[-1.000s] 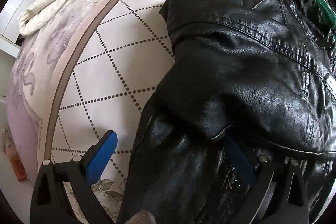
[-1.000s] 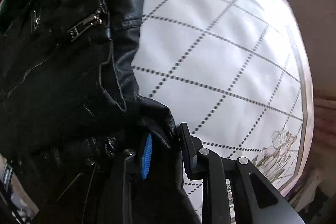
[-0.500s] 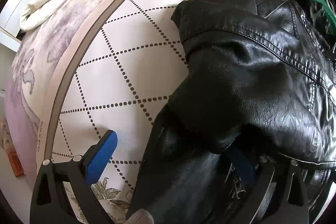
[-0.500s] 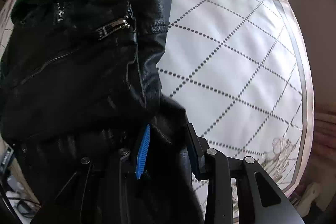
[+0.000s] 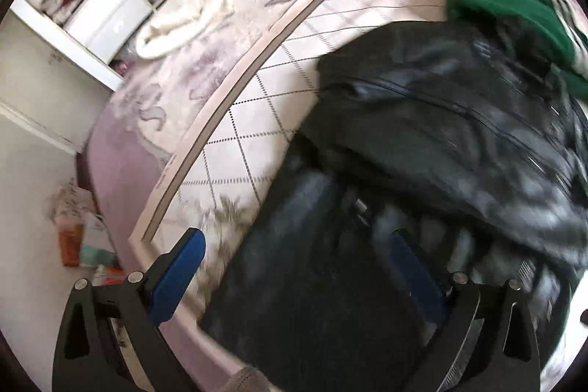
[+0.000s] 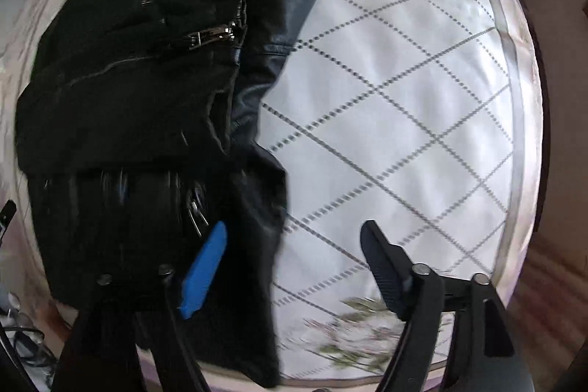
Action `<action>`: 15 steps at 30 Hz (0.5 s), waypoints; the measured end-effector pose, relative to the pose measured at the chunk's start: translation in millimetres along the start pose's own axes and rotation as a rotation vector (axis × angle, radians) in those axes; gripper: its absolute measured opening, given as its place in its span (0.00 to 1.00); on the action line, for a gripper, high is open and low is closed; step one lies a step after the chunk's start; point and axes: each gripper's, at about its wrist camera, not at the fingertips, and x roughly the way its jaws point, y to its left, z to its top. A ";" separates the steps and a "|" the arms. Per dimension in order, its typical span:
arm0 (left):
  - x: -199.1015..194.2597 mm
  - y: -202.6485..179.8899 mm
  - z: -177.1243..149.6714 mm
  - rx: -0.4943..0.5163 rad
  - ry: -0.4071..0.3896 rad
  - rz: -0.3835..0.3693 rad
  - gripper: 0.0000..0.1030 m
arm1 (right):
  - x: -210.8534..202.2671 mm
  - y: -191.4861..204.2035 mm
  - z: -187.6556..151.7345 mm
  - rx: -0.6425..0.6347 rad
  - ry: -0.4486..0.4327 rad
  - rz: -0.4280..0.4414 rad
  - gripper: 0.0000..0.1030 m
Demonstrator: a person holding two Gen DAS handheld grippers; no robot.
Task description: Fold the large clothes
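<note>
Black, creased leather fills the right half of the left wrist view: we see a black leather jacket (image 5: 459, 135), folded into a thick bundle with stitched seams, lying on a white quilted bedspread with a dotted diamond grid (image 5: 250, 120). Our left gripper (image 5: 297, 256) has its blue-padded fingers (image 5: 180, 267) spread wide; the jacket's lower edge lies between and below them, though motion blur keeps us from telling whether either pad touches it. A green knitted garment (image 5: 507, 6) lies at the jacket's far edge, a fluffy white textile (image 5: 183, 21) sits on the lilac floral border of the bed, and white cupboards with red items stand beyond. In the right wrist view the same jacket (image 6: 139, 98) lies folded at the left, its silver zip pull (image 6: 211, 35) glinting and a sleeve running down its right edge. Our right gripper (image 6: 294, 245) has just been opening; its fingers stand well apart, the blue pad (image 6: 205, 267) over the jacket's lower fold, the black finger over bare bedspread (image 6: 404, 79), nothing pinched. Brown wooden floor shows past the bed's edge.
</note>
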 end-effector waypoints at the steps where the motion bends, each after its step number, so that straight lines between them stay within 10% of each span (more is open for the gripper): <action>1: -13.3 -10.6 -8.9 0.025 0.000 0.017 1.00 | -6.6 -11.7 -6.2 -0.005 0.003 0.013 0.76; 5: -59.1 -87.6 -67.1 0.208 -0.009 0.103 1.00 | -26.0 -76.9 -13.0 -0.001 -0.007 0.015 0.76; 15: -67.2 -222.7 -189.2 0.468 0.112 0.040 1.00 | -0.1 -236.7 -27.3 0.168 0.037 -0.079 0.76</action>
